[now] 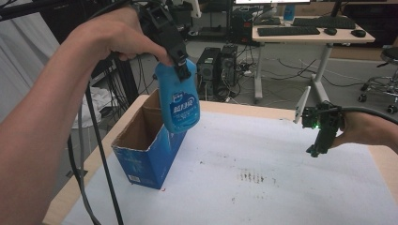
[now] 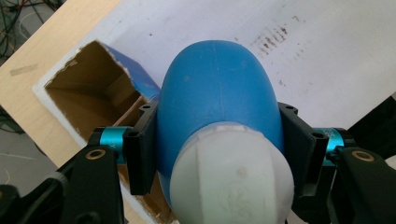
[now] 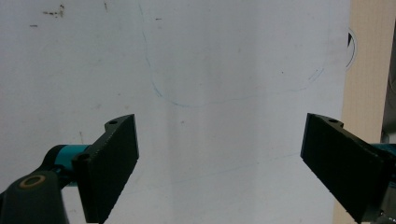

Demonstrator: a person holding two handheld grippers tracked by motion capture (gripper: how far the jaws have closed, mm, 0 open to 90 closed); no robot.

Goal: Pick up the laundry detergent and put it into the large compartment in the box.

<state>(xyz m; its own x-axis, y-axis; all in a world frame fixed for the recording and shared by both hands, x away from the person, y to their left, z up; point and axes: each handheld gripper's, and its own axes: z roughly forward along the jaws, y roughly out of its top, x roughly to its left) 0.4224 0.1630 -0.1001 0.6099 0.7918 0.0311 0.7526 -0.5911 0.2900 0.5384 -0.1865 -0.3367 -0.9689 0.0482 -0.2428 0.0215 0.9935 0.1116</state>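
Observation:
A blue plastic bottle (image 1: 178, 101) with a white cap hangs in the air above the open blue cardboard box (image 1: 145, 150) at the table's left. My left gripper (image 1: 180, 68) is shut on the bottle's upper part, the bottle pointing down. In the left gripper view both black pads press the blue bottle (image 2: 215, 93) just below its white cap (image 2: 231, 177), with the box (image 2: 88, 98) open beneath. My right gripper (image 1: 319, 140) hovers over the white sheet at the right, open. Its jaws stand wide apart in the right gripper view (image 3: 219, 163) with nothing between them.
A white sheet (image 1: 263, 178) with dark smudges covers the wooden table (image 1: 385, 161). Black cables trail down from the left arm at the table's left edge. Behind the table stand computer towers (image 1: 218, 70) and a desk (image 1: 309, 33) with keyboards.

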